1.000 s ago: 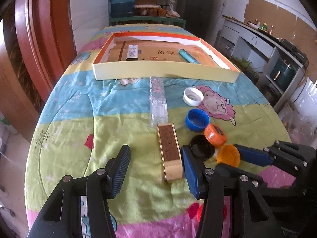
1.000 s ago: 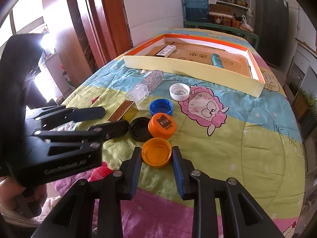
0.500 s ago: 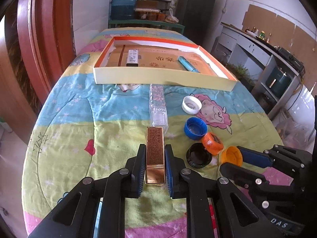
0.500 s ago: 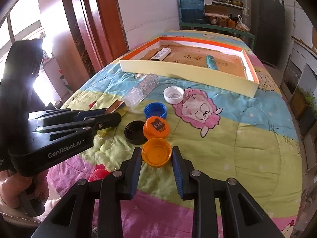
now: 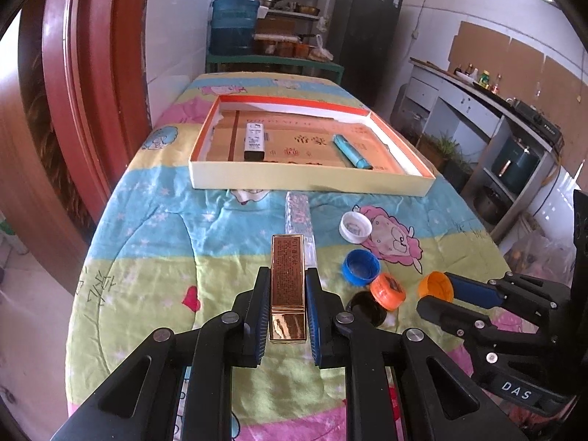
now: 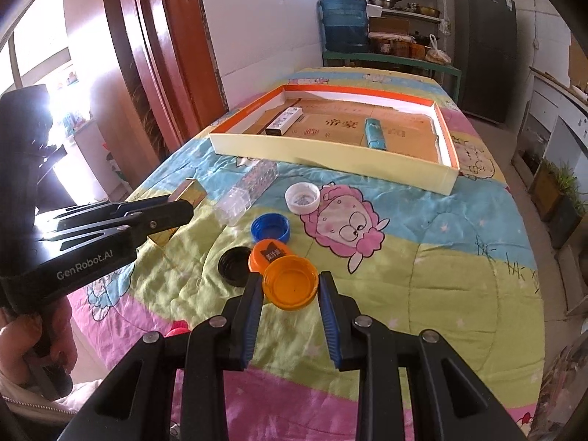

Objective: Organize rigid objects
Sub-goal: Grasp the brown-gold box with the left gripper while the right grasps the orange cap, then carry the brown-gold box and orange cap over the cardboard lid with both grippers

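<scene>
My left gripper (image 5: 288, 275) is shut on a long gold box (image 5: 288, 283), which it holds a little above the quilt with its far end pointing at the tray. In the right wrist view the gold box (image 6: 189, 189) sticks out past the left gripper's fingers (image 6: 161, 217). My right gripper (image 6: 290, 279) is shut on an open orange cap (image 6: 290, 283), pads against both sides. The same orange cap (image 5: 435, 286) shows tilted at the right of the left wrist view. A shallow cream tray (image 5: 312, 182) with orange inner walls lies beyond.
Loose on the quilt are a clear plastic box (image 5: 299, 217), a white cap (image 5: 354, 226), a blue cap (image 5: 360, 266), an orange lid with a dark label (image 5: 387, 290) and a black cap (image 5: 365, 308). The tray holds a white-and-black box (image 5: 254, 139) and a blue tube (image 5: 351, 151).
The left gripper's jaws closed around the gold box and raised it off the quilt. The right gripper kept its hold on the orange cap and barely moved.
</scene>
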A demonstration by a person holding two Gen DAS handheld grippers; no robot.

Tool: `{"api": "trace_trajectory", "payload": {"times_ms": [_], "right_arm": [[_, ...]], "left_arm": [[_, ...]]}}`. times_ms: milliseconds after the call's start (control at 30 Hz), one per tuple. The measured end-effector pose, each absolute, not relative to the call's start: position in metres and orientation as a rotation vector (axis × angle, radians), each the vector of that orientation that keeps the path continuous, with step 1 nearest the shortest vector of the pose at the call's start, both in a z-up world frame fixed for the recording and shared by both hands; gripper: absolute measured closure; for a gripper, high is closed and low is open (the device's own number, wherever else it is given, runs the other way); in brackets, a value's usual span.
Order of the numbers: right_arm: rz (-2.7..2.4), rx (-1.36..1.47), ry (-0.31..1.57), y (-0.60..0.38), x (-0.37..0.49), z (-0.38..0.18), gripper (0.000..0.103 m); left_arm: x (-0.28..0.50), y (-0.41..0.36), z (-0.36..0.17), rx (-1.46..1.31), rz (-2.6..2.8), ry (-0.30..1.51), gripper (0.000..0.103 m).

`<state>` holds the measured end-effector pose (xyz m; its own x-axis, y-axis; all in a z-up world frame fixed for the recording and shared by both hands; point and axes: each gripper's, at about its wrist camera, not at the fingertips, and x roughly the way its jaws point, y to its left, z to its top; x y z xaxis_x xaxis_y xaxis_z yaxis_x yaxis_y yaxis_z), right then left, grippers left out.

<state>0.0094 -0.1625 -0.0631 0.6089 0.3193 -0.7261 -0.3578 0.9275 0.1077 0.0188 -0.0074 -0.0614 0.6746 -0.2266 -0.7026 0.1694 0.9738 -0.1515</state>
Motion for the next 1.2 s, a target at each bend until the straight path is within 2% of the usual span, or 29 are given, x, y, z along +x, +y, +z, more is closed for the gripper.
{"api": "trace_trajectory", "payload": {"times_ms": [1200], "right_arm": [[0.359, -0.050, 0.771, -0.169, 0.071, -0.042, 0.072]], "left_arm": [[0.094, -0.027, -0.035, -0.059, -0.224, 0.754, 0.085]]}}
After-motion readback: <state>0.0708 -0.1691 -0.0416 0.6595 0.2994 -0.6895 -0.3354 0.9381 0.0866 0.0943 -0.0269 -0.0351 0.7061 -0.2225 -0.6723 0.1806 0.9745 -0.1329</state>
